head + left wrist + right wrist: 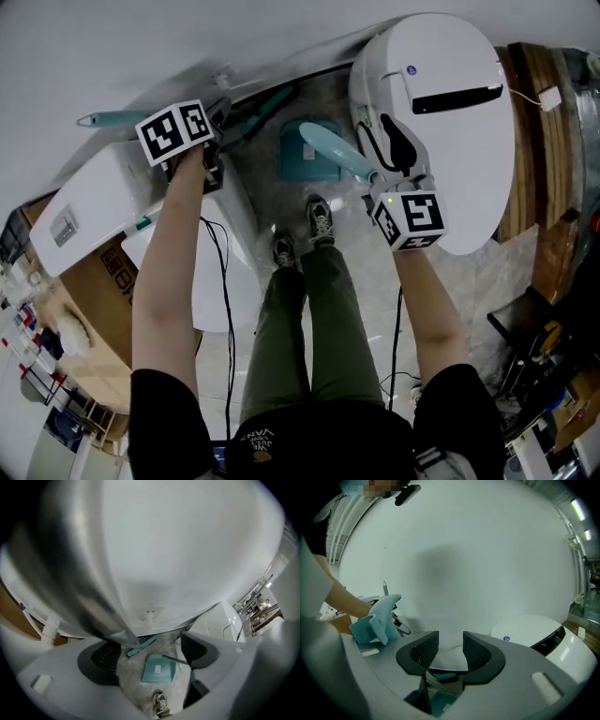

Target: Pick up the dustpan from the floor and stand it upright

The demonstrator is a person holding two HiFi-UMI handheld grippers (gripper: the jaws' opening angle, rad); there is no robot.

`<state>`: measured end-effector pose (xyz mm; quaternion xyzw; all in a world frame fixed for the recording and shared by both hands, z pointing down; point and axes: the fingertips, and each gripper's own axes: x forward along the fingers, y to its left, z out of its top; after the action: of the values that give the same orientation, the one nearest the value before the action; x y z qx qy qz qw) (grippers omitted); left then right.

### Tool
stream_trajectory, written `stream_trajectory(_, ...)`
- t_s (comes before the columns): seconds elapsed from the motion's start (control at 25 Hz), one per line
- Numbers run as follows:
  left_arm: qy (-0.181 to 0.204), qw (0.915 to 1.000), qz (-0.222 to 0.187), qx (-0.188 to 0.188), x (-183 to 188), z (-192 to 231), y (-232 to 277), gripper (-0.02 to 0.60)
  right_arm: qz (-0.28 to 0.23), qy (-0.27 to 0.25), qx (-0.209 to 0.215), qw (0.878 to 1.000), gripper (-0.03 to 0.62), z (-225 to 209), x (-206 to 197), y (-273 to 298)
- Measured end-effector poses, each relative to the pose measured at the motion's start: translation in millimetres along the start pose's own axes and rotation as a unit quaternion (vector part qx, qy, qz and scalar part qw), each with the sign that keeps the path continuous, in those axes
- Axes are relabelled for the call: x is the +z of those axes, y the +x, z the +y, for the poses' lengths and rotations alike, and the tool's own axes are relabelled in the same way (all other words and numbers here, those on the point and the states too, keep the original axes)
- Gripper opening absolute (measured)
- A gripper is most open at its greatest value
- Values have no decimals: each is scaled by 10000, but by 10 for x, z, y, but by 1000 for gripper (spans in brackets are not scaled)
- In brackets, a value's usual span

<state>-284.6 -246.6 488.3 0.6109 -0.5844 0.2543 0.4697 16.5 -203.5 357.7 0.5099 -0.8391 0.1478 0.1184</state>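
The teal dustpan (302, 161) lies on the speckled floor by the wall, just ahead of the person's shoes. Its handle (330, 150) slants up to my right gripper (375, 178), which is shut on it. In the right gripper view a grey rod (432, 681) crosses low between the jaws of the right gripper (450, 649), with teal below. My left gripper (217, 142) hangs left of the pan, jaws wide apart. In its own view the left gripper (152, 653) looks down on the dustpan (158, 670). A blurred grey pole (89, 597) ends beside the left pad, and neither pad presses on it.
A big white rounded machine (441, 112) stands to the right and a white box (98, 202) with a cardboard carton (94, 291) to the left. A teal stick (140, 646) lies on the floor at the wall. Another teal stick (112, 119) juts left. Cables trail by the legs.
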Motion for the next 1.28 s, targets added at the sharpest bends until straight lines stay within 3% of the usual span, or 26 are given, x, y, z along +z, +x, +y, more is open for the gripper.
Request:
stream_trajectory(0.32,-358,9991,243,19,-144,30,7,468,75,-47,-76,9999,140,13,-36,-23)
stream_trajectory(0.64,-996,9934,443,-362,-337,-65,-29,483,270,-82,-186,9994,140,17,-167,-110)
stream_trajectory(1.04,-1042,9907,557,-674,-558,-169,-57,483,470,-30,-466,9978,140,-60,-404,-264)
stream_trajectory(1.28,-981,9902,566,-822,-678,-178,-98,483,641,-3,-866,9942,140,-189,-528,-334)
